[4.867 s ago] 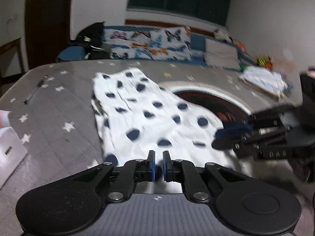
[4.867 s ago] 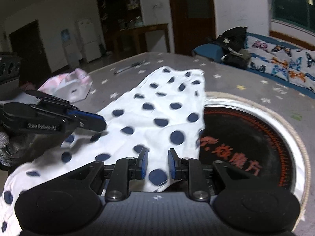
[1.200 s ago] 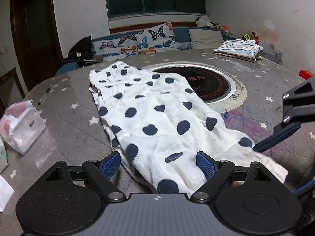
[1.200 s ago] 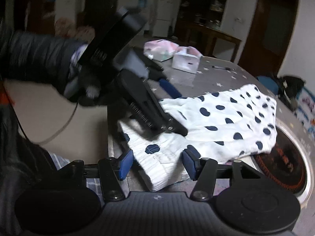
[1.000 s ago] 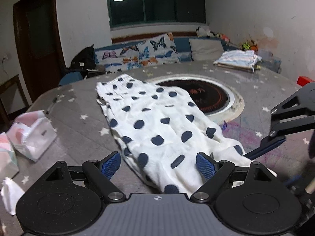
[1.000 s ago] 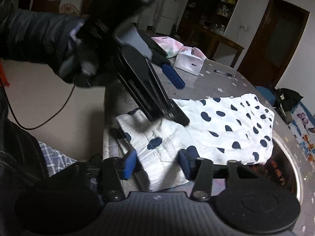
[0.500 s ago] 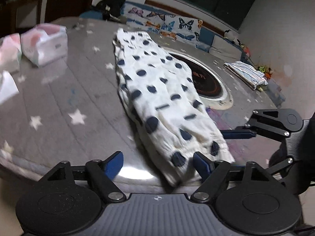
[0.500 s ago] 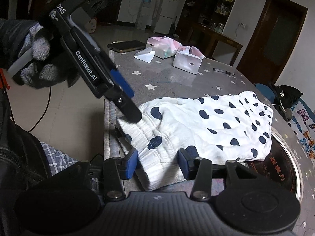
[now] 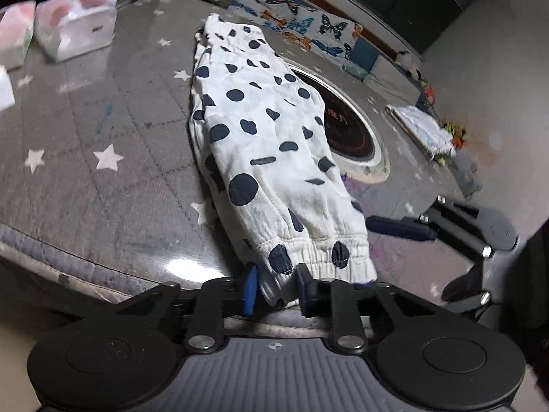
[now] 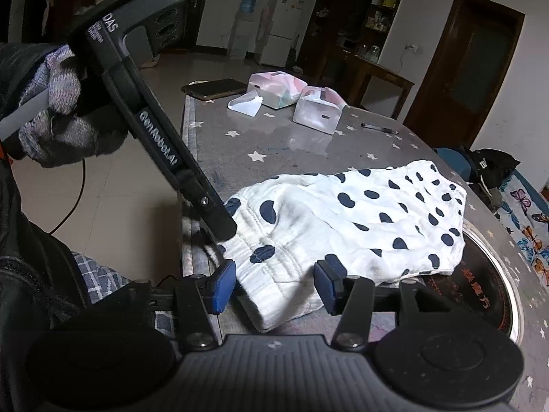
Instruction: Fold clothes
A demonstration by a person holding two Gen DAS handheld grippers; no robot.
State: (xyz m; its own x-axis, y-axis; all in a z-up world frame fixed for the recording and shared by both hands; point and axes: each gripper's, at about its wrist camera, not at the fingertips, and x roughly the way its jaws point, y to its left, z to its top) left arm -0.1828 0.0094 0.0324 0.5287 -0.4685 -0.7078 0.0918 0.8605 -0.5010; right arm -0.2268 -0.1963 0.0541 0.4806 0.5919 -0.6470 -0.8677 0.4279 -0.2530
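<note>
White trousers with dark blue dots (image 9: 260,127) lie folded lengthwise on the grey star-patterned table (image 9: 85,158), the elastic cuff end at the near edge. My left gripper (image 9: 274,290) is open, its jaws narrowed around the left corner of the cuff (image 9: 308,257). In the right wrist view the trousers (image 10: 360,219) lie ahead. My right gripper (image 10: 274,285) is open, its jaws either side of the cuff's other corner. The left gripper's fingers (image 10: 212,213) touch the cuff there.
Two tissue packs (image 9: 75,24) and a pen (image 10: 379,128) lie on the table's far side. A phone (image 10: 214,88) lies near a corner. A round inset hotplate (image 9: 346,130) sits beside the trousers. A folded cloth stack (image 9: 420,130) lies further right. The table edge (image 9: 103,271) is just below the cuff.
My left gripper has dropped to the table edge and narrowed its jaws around the cuff corner. My right gripper has stayed at the cuff's other corner, open.
</note>
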